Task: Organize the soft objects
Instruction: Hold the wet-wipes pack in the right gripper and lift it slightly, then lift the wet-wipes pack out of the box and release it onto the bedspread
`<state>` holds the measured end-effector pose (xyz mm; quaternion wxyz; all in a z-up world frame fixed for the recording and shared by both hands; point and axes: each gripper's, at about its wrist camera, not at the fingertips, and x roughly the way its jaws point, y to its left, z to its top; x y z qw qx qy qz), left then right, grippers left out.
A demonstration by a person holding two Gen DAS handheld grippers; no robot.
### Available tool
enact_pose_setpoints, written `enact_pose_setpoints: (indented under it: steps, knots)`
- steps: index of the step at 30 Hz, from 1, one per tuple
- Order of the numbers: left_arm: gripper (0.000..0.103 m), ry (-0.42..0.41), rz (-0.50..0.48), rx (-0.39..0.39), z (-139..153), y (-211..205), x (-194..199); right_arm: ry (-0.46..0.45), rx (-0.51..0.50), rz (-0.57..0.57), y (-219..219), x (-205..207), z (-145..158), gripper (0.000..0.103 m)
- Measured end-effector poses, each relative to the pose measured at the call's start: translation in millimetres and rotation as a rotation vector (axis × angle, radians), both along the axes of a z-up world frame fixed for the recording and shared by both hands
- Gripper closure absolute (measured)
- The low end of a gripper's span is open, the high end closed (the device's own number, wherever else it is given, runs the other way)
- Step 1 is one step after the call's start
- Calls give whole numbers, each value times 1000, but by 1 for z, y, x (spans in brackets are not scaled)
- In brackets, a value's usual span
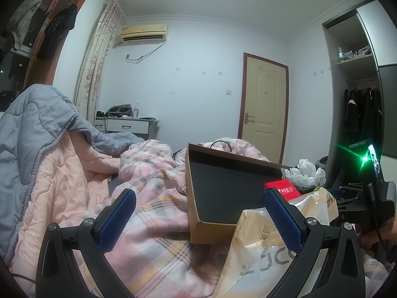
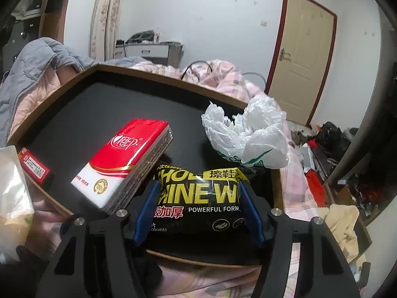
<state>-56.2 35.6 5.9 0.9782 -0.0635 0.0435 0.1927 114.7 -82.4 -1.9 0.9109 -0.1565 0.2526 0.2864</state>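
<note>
The right gripper (image 2: pixel 201 198) straddles the wipes pack (image 2: pixel 201 198) at the box's (image 2: pixel 139 73) near edge; whether its pads pinch is unclear. Left gripper (image 1: pixel 201 218) gapes empty. The pack could slide off.

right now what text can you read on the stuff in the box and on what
"HINE W", "POWERFUL FORM", "counts", partly cut off: black and yellow shoe wipes pack, between the fingers of the right gripper.
"100" in a gold seal, plus a white Chinese logo: red tissue pack.
Small print on the small red pack: too small to read.
"120" and Chinese print: cream tissue bag.
Green print on the white plastic bag: crumpled, unreadable.
</note>
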Motion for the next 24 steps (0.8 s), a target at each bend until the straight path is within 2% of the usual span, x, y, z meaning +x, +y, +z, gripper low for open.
enact_pose_setpoints:
  steps: [14,18,24]
  knots:
    - [0,1,-1,0,-1,0,0,-156,231,-44,-35,-23,17,45]
    - [0,1,0,0,-1,0,0,-151,254,-42,-41,-24,15,44]
    - [0,1,-1,0,-1,0,0,-119,277,27,-55,-38,6,43]
